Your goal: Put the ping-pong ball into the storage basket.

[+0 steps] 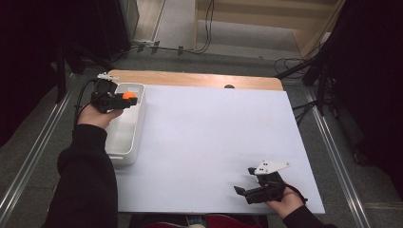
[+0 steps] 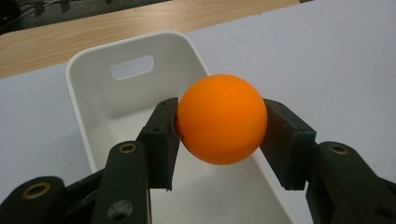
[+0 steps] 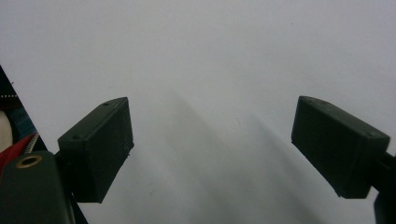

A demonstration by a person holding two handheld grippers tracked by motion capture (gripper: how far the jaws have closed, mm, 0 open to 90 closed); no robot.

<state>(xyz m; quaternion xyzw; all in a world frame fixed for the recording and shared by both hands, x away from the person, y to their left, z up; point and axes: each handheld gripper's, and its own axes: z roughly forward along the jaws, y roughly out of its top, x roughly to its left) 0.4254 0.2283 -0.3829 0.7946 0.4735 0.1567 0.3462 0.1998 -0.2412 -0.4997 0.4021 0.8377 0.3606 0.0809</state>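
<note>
Item one: orange ball. We find it pinched between the two black jaws of the left gripper, one pad on each flank at about its widest line, which keeps a smooth round thing from squirting out. In the high view the left gripper carries the ball above the far end of the white bin, so a release here would, we judge, drop it inside rather than onto the sheet.

Item two: white bin. Oblong, rounded corners, a slot handle cut in its far end wall. It lies along the left edge of the counter, close to the left hand's reach, its long side running away from the person. Its floor looks bare beneath the ball, though the jaws and the ball hide part of it, so we cannot vouch for the near end.

Item three: right gripper. We see it low at the near right of the counter, well apart from the bin. Its jaws stand wide with nothing between them; its own view shows the pads over plain white surface. We read this as parked out of the way while the left hand works alone.

Item four: counter. White sheet over a wooden top whose far strip shows bare.
</note>
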